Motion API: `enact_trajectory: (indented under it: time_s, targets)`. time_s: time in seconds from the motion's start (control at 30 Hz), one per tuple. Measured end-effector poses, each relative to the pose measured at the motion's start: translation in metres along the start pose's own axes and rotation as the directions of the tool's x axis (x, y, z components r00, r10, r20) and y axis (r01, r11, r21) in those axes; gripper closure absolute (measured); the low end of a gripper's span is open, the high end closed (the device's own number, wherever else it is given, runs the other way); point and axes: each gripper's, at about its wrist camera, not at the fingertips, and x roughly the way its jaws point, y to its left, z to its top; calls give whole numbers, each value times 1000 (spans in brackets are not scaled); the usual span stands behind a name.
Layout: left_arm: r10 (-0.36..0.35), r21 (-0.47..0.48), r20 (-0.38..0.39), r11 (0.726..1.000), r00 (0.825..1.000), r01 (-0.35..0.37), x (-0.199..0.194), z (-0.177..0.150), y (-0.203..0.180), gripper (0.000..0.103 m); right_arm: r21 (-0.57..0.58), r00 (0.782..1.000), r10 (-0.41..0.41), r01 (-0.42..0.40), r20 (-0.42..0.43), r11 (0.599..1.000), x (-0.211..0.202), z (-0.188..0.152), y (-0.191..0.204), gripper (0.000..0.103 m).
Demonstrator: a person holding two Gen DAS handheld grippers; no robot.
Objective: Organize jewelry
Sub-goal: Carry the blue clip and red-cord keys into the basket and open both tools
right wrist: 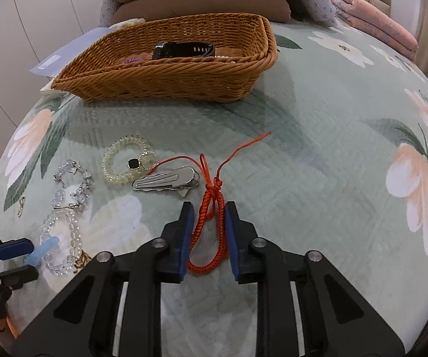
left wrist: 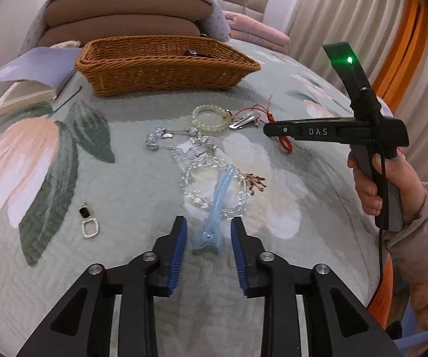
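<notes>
Gripping braided red cord, woven wicker basket

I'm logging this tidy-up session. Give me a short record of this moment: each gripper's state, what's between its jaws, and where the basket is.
left gripper: open, jaws either side of the pale blue plastic hair clip, not pressing
right gripper: shut on the red braided cord bracelet
woven wicker basket: beyond the jewelry, holding a black item
surface: floral quilted bedspread
</notes>
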Motion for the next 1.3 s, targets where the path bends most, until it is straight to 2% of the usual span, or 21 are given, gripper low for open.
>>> enact_trajectory:
  time_s: [0.13,0.17,0.2,0.33,0.47,0.53,0.7,0.83,1.0,1.17,1.3]
  targets:
    - [23,26,-9,999,1000,-23,6,3,-9,72,6,999,31,-31,6,999,-2,-5,-3,96]
    - [37,31,-6,999,999,-37,6,3,-10,78,6,999,39,-39,8,999,-3,-7,-4,97]
    - [45,37,-6,998,999,-45,7,3,-11,89,5,999,50,-50,12,999,-5,-8,-5,97]
    - [38,30,17,999,999,-39,1,2,-11,89,2,997,74,-74,20,997,-14,-16,-4,97]
    - [16,26,75,999,997,-18,-20,2,-14,89,-6,995,92,-91,49,996,-33,-24,-3,97]
    - [-5,22,114,1000,994,2,-33,5,-15,89,-9,992,100,-100,74,995,-47,-26,-1,97]
    - [-8,31,189,1000,982,2,-59,22,-17,89,-24,982,119,-117,143,993,-82,-18,3,97]
    - [8,52,227,998,974,-20,-67,48,-17,89,-45,972,126,-119,201,992,-107,-2,10,97]
    - [5,53,271,998,963,-20,-69,97,-6,89,-42,958,133,-126,252,991,-117,42,11,97]
    - [-11,6,277,1000,961,9,-50,149,16,89,11,949,165,-174,267,985,-100,92,2,97]
    - [-19,-47,262,998,965,33,-27,180,33,89,60,950,179,-200,255,978,-73,128,-6,97]
